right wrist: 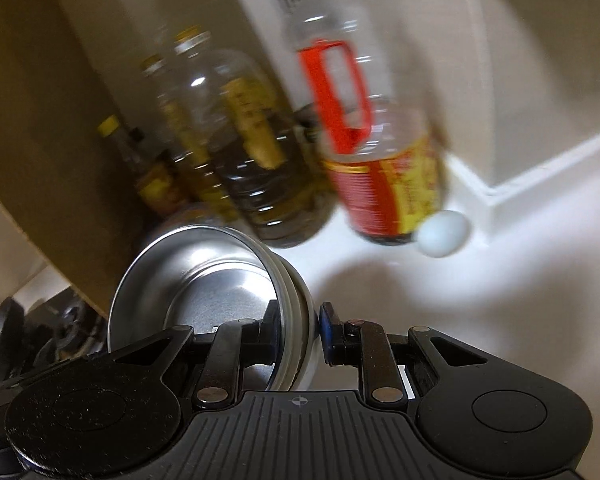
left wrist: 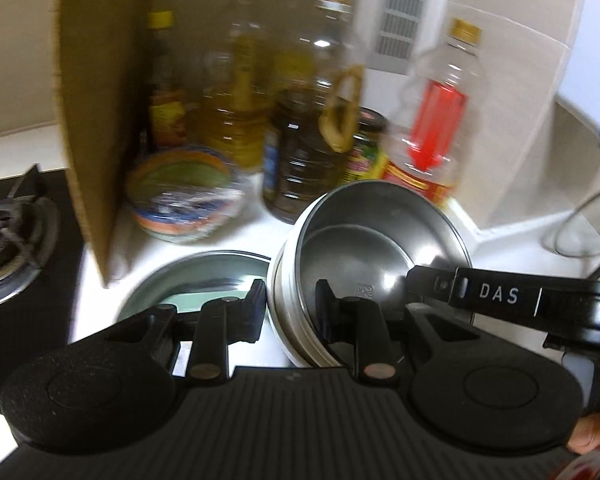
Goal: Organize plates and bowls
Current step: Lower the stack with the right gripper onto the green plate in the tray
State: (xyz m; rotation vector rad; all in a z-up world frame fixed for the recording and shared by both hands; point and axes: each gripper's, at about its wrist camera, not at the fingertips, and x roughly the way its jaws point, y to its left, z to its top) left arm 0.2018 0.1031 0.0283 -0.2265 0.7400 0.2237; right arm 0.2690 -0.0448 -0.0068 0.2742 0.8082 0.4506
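Left wrist view: the left tool point(left wrist: 290, 312) is clamped on the near wall of the bowls point(left wrist: 376, 248), a nested steel stack tilted toward the camera, one pad outside the rim and one inside. The right tool point(left wrist: 428, 284) comes in from the right and grips the far side of the same rim. Just left of the bowls a plate point(left wrist: 188, 276) lies flat on the white bench point(left wrist: 260, 232). Behind the plate sits a round tin point(left wrist: 184, 192), and left of it stands a cardboard sheet point(left wrist: 96, 112). Behind the bowls is a row of oil bottles point(left wrist: 308, 128), a jar point(left wrist: 366, 148) and a bottle with a red handle point(left wrist: 436, 120). A gas burner point(left wrist: 8, 244) sits far left of the bowls. A bit of the person's hand point(left wrist: 592, 436) shows at the lower right edge.

Right wrist view: the right tool point(right wrist: 300, 332) pinches the rim of the bowls point(right wrist: 204, 280), one finger inside, one outside. Right of the bowls, on the bench point(right wrist: 400, 300), a pale egg point(right wrist: 442, 234) rests against the red-handled bottle point(right wrist: 380, 160). The view is blurred.
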